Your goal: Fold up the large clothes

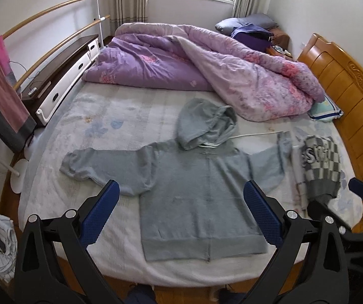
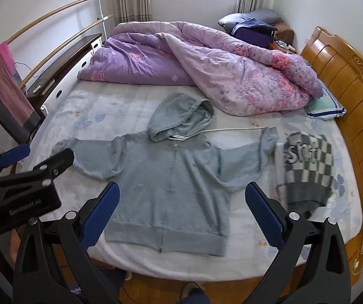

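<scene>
A grey-blue zip hoodie (image 1: pixel 196 190) lies flat on the bed, front up, sleeves spread to both sides, hood (image 1: pixel 204 124) bunched at the top with a white drawstring trailing right. It also shows in the right wrist view (image 2: pixel 171 185). My left gripper (image 1: pixel 181 195) is open and empty, held above the hoodie's lower half. My right gripper (image 2: pixel 181 197) is open and empty, above the hoodie's hem and right side. The left gripper's body (image 2: pixel 24 185) shows at the left of the right wrist view.
A grey-and-white checked sweater (image 2: pixel 308 169) lies folded to the right of the hoodie. A rumpled purple floral quilt (image 1: pixel 206 68) fills the far half of the bed. A wooden headboard (image 1: pixel 346 101) runs along the right. A towel rail (image 1: pixel 4 81) and low cabinet stand on the left.
</scene>
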`<act>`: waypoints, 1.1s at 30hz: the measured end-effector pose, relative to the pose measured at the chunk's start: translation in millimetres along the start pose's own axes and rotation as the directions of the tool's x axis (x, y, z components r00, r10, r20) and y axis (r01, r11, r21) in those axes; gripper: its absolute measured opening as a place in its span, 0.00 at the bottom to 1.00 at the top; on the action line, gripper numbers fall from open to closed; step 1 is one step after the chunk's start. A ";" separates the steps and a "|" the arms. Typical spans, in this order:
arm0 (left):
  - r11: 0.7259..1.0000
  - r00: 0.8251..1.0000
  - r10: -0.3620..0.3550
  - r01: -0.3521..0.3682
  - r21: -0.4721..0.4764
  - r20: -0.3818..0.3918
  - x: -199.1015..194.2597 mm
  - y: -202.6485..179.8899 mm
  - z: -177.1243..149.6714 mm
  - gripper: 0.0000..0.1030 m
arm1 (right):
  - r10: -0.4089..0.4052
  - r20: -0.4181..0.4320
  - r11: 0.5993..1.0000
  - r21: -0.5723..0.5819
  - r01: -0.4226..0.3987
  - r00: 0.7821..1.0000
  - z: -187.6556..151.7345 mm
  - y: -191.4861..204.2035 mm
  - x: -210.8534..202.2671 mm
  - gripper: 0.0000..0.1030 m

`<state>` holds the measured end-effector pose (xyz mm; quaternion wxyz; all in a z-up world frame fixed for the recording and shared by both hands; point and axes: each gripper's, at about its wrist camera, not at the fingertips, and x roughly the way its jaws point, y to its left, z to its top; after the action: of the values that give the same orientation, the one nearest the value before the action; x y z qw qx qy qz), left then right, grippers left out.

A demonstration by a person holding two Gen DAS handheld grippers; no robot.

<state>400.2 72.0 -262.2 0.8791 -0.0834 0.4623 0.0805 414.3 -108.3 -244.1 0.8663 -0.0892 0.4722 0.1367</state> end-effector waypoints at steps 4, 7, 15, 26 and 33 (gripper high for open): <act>0.998 0.997 0.055 -0.057 -0.027 -0.047 60.4 15.6 -0.9 0.95 | -0.020 -0.040 0.999 -0.030 0.018 0.999 -6.5 9.6 64.9 0.93; 0.993 0.993 0.098 -0.102 -0.057 -0.071 102.7 29.3 -8.8 0.95 | -0.011 -0.057 0.999 -0.052 0.008 0.998 -4.1 13.6 102.5 0.93; 0.979 0.978 0.169 -0.181 -0.098 -0.121 206.8 74.4 -20.8 0.95 | 0.032 -0.017 0.995 -0.095 -0.033 0.999 -6.6 64.8 206.1 0.93; 0.927 0.932 0.312 -0.342 -0.157 -0.186 316.5 204.7 -41.5 0.95 | 0.052 0.007 0.986 -0.159 -0.050 0.999 4.6 131.1 311.5 0.93; 0.783 0.909 0.311 -0.410 -0.467 -0.277 357.3 359.8 -62.4 0.95 | 0.055 -0.028 0.988 -0.144 -0.059 0.998 9.2 150.9 366.9 0.93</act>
<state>471.6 431.4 -618.3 0.7454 -0.2324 0.5105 0.3601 562.7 93.1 -552.0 0.8475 -0.1399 0.4737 0.1943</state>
